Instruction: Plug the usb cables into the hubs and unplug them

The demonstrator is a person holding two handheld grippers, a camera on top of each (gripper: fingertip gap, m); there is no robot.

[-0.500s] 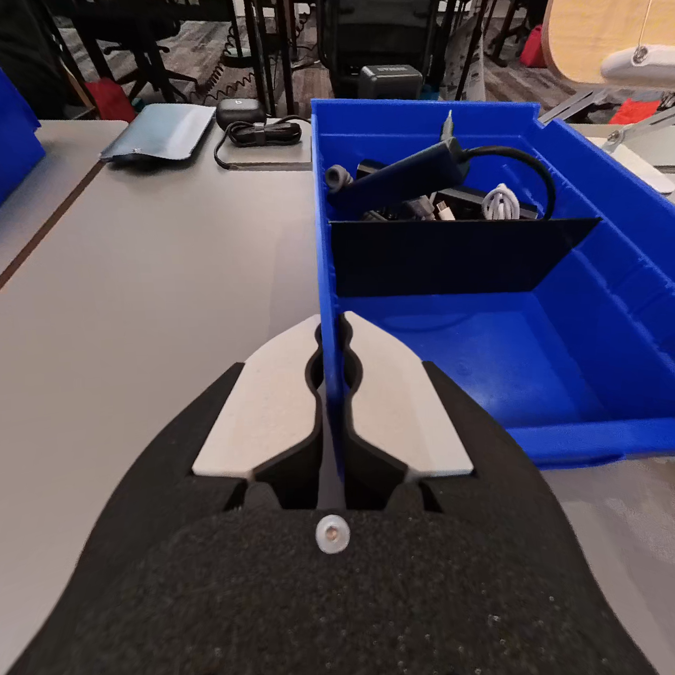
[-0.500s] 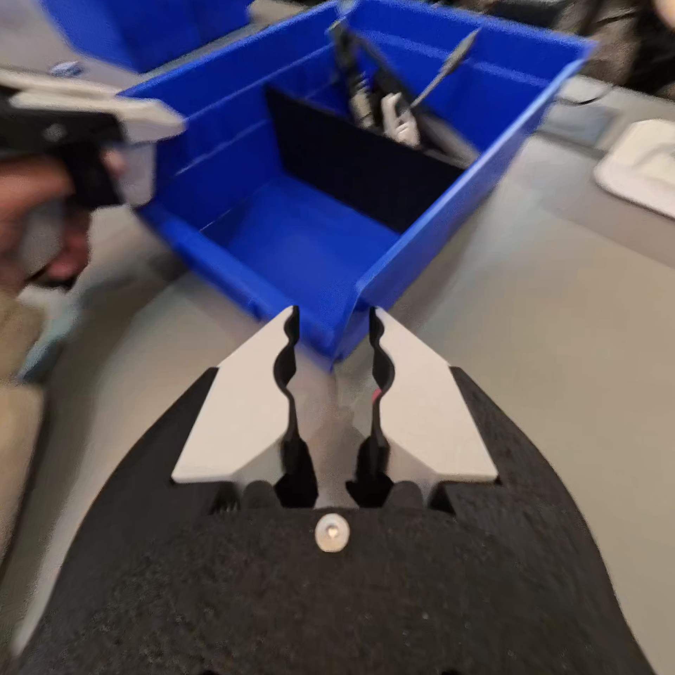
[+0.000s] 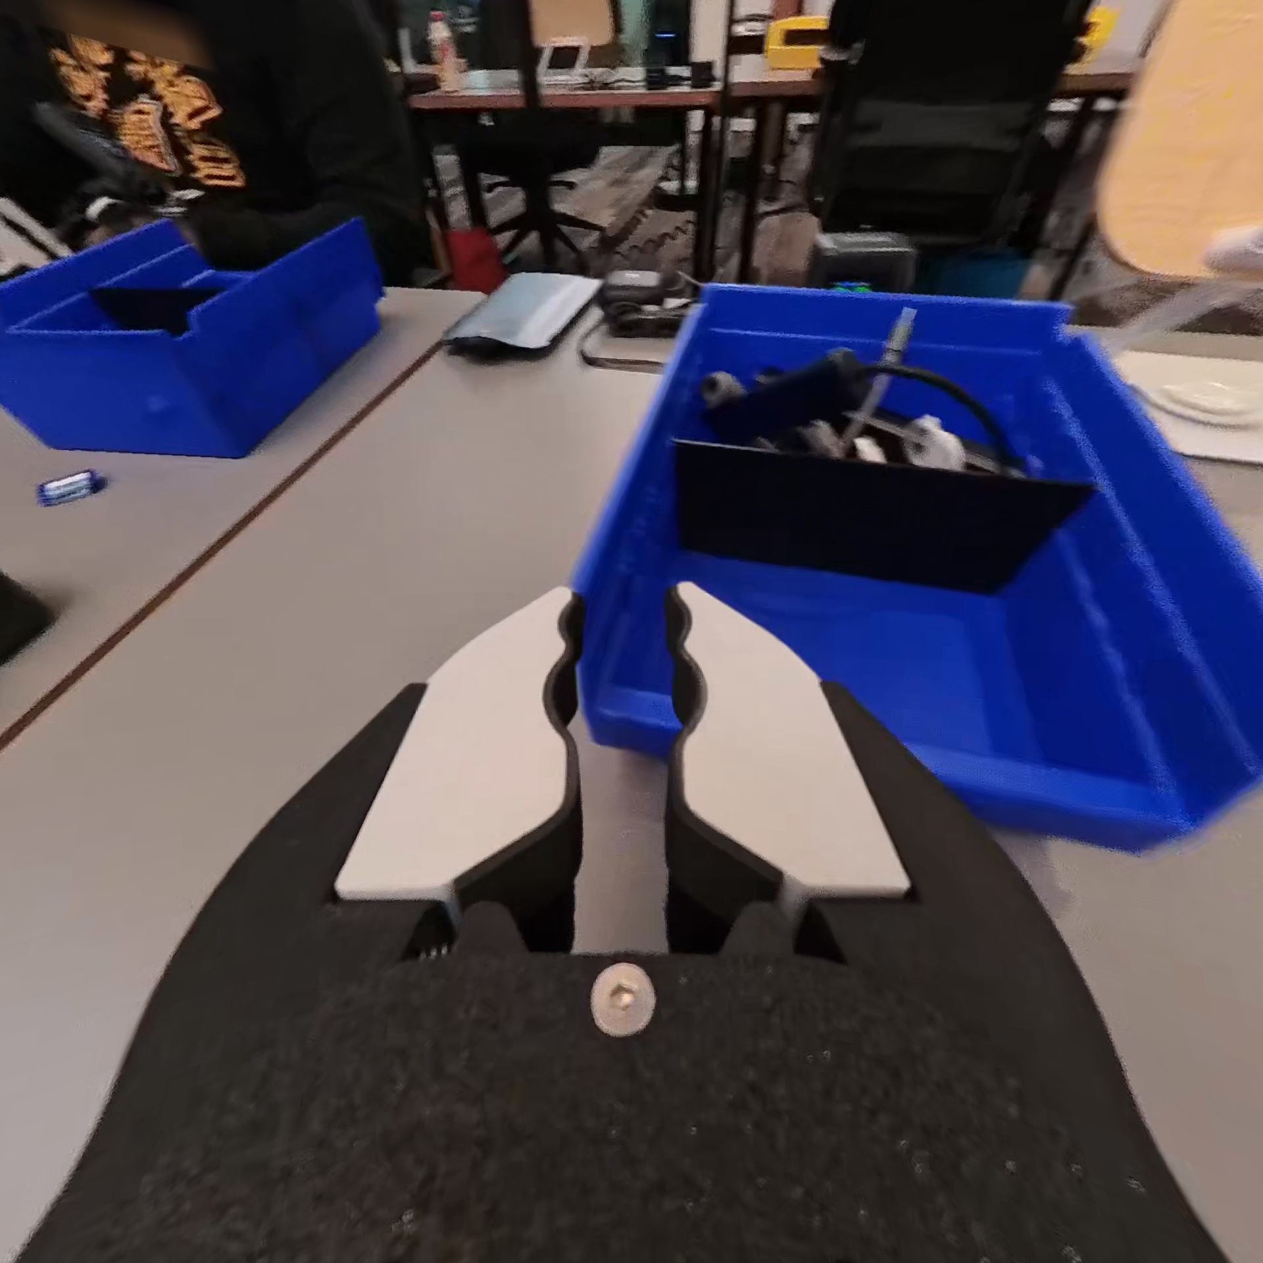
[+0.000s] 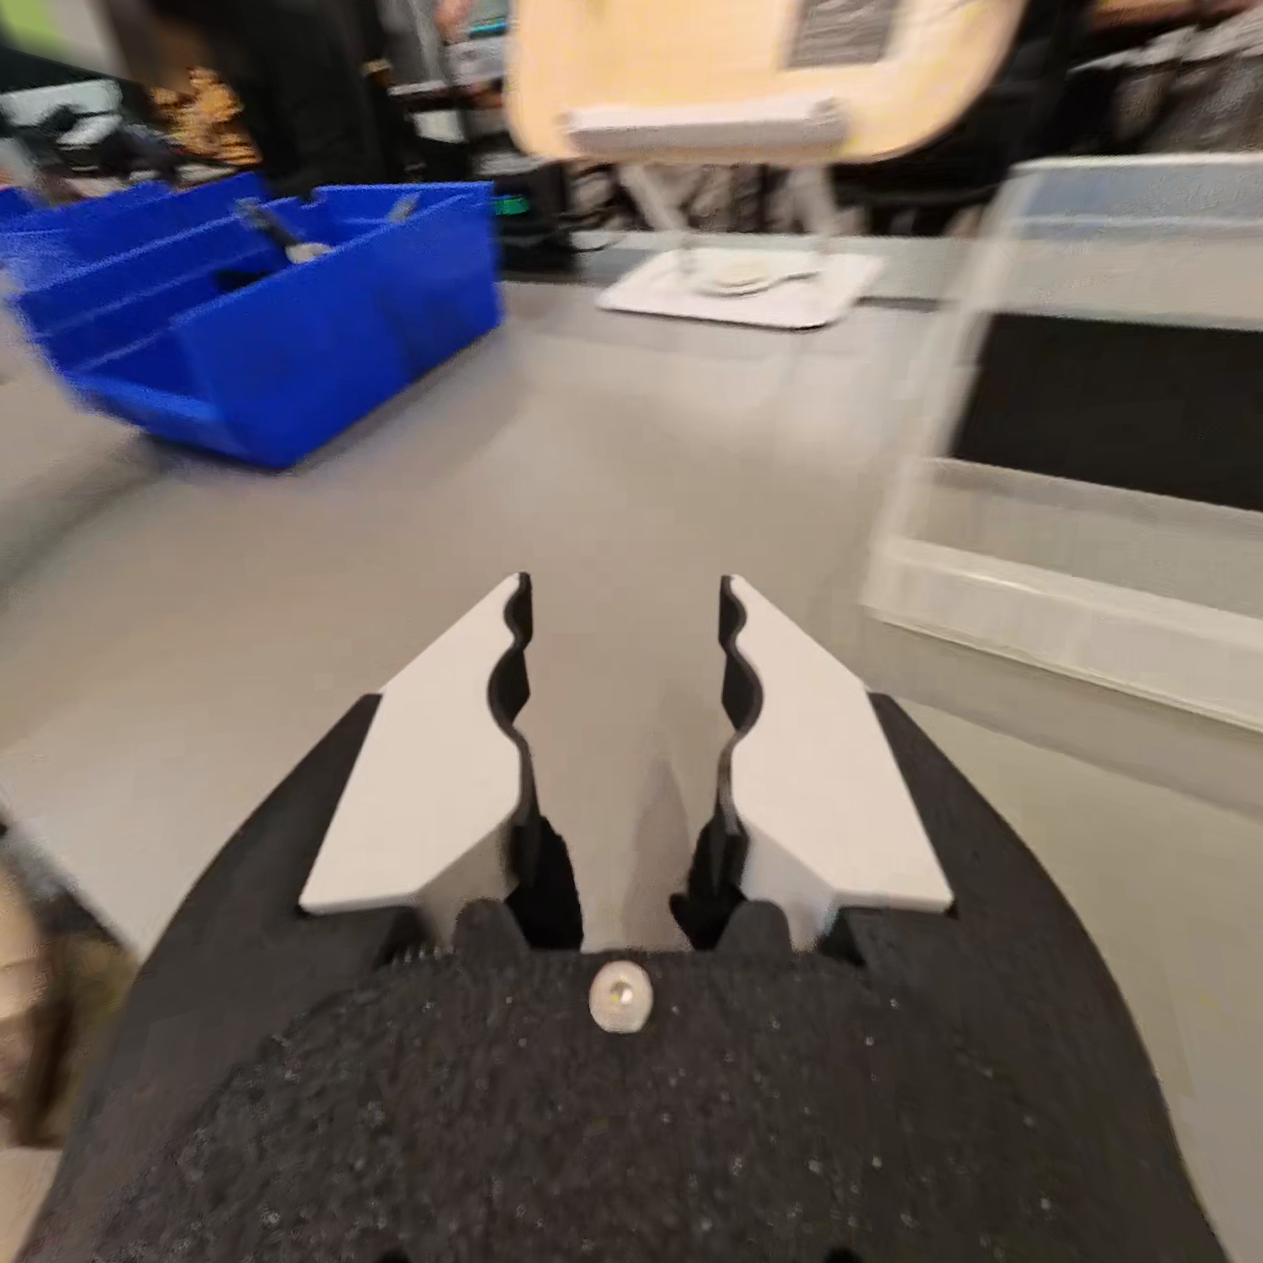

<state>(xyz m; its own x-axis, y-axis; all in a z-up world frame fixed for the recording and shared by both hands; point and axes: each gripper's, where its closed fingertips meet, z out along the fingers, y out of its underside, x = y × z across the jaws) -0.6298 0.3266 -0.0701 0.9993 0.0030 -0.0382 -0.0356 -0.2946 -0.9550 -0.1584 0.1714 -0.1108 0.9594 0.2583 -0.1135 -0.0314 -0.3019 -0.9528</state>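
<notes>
Left gripper (image 3: 623, 601): jaws parted by a narrow gap, holding nothing, tips just short of the near left corner of the blue bin (image 3: 888, 786). A black divider (image 3: 868, 523) splits the bin; the near compartment faces the gripper, the far one holds tangled cables and hubs (image 3: 854, 417). Right gripper (image 4: 623, 588): jaws wider apart, empty, above bare grey bench (image 4: 615, 437). The same bin (image 4: 328, 355) lies well off to its left, a translucent container (image 4: 1066, 588) to its right.
</notes>
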